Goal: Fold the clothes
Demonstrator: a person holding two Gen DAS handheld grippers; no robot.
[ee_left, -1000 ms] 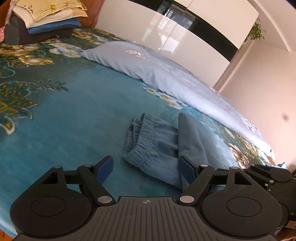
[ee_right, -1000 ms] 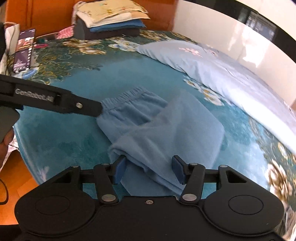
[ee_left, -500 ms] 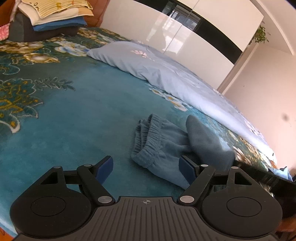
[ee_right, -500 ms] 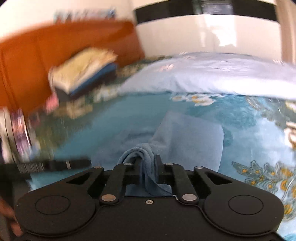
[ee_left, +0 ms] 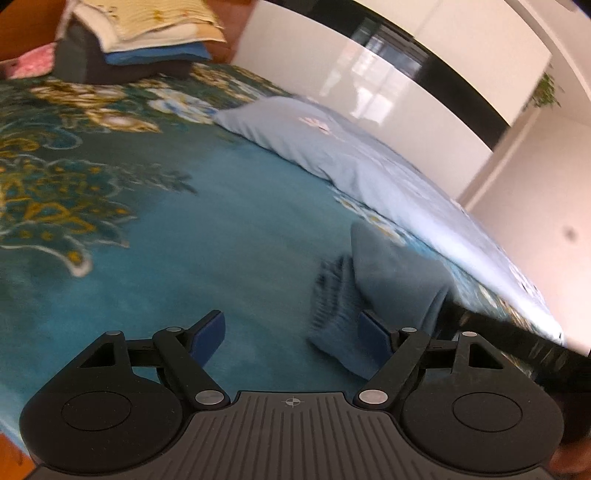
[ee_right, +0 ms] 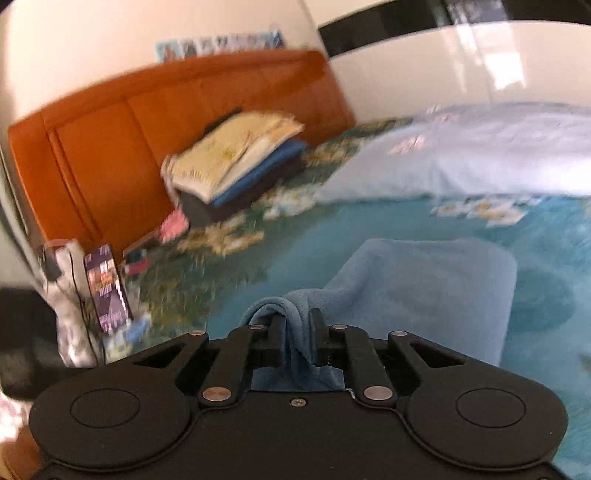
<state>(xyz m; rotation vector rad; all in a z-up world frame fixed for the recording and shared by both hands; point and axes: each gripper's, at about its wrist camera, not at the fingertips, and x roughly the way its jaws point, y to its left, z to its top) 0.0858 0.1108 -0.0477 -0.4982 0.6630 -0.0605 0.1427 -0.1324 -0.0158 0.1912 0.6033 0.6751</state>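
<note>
Left gripper (ee_left: 291,332): jaws spread wide, nothing between them. Right gripper (ee_right: 298,334): jaws closed tight, pinching blue cloth (ee_right: 424,295).

Your left gripper (ee_left: 291,334) hangs over the teal floral bedspread (ee_left: 166,236) with its jaws wide apart and nothing between them. The blue pants (ee_left: 384,288) sit ahead to the right, one fold raised, blurred at the waistband. A pale blue quilt (ee_left: 351,155) lies beyond. Folded bedding (ee_left: 144,33) is stacked far left.
</note>
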